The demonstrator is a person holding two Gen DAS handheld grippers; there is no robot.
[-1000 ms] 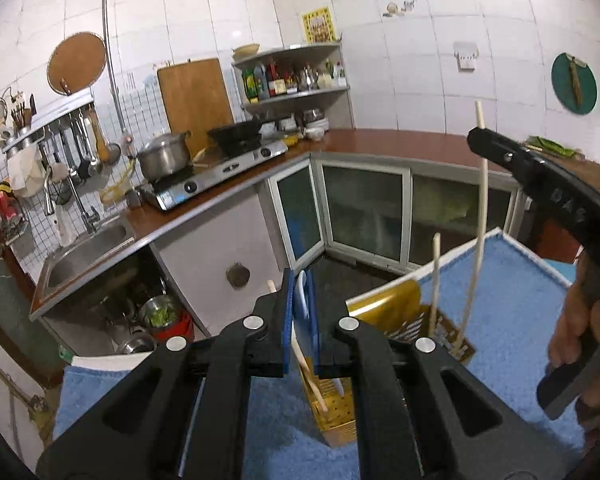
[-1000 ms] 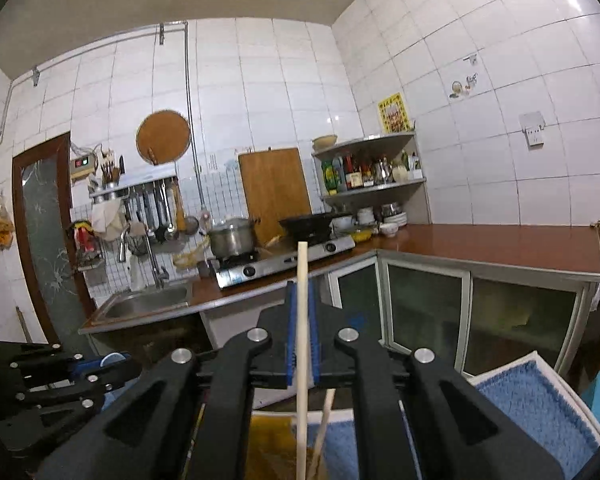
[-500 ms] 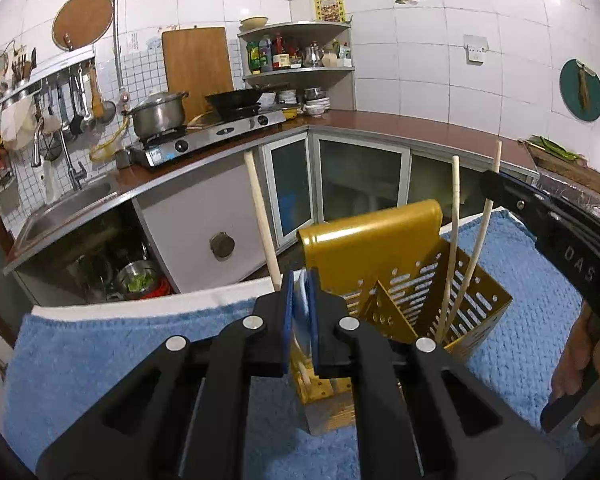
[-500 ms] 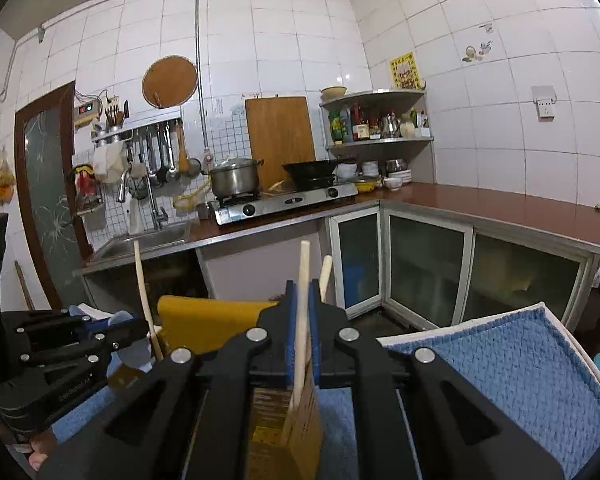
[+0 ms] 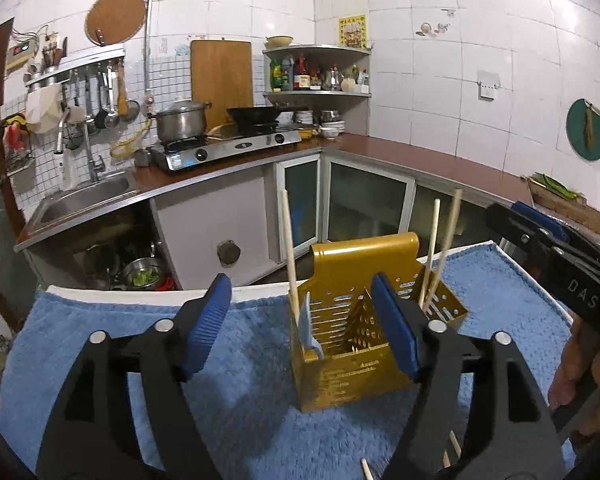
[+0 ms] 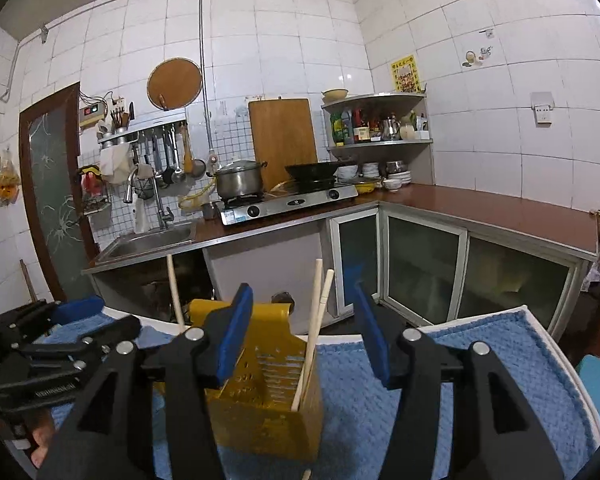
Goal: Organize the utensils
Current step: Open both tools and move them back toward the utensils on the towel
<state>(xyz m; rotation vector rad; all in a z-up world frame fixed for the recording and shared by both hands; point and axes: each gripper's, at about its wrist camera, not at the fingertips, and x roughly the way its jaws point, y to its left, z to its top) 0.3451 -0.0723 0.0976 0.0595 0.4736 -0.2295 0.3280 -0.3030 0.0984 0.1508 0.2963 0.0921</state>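
A gold perforated utensil holder (image 5: pixel 352 344) stands on a blue mat (image 5: pixel 240 400); it also shows in the right wrist view (image 6: pixel 260 412). A pale blue spoon (image 5: pixel 309 330) and a wooden chopstick (image 5: pixel 289 252) stand in its left compartment. Two chopsticks (image 5: pixel 440 256) lean in its right compartment, also seen in the right wrist view (image 6: pixel 315 328). My left gripper (image 5: pixel 302 334) is open and empty just in front of the holder. My right gripper (image 6: pixel 298 334) is open and empty above the holder's right side.
More chopsticks (image 5: pixel 452 446) lie on the mat near the front edge. Behind the table are a counter with a gas stove (image 5: pixel 228 148), a pot, a wok, a sink (image 5: pixel 88 192) and cabinets.
Both grippers were shut, the left on the pale spoon and the right on a chopstick. Both have opened; the spoon and chopstick now stand in the holder.
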